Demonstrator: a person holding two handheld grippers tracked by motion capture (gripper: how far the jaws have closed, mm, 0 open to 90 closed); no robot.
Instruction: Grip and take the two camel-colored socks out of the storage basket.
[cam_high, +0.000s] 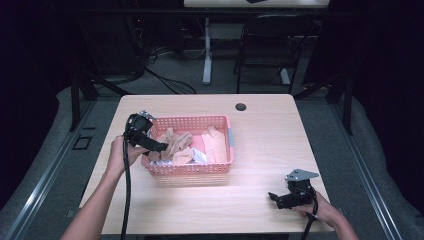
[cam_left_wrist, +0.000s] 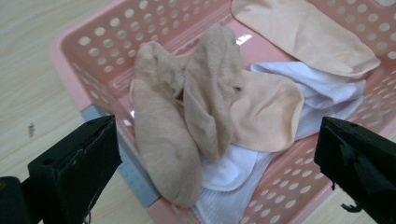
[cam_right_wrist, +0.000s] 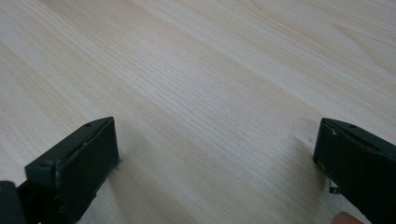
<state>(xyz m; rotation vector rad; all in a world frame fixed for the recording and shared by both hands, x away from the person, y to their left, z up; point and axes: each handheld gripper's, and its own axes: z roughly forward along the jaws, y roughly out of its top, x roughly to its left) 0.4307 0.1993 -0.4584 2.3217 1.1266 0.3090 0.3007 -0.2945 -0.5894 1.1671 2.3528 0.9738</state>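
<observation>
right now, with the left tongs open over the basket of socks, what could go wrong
The left tongs gape wide over overlapping tan socks and white socks, so closing may grab several at once. One jaw sits beside the pink basket wall and could catch the rim, dragging or tipping the basket. The right tongs rest far off, too distant to steady it.
</observation>
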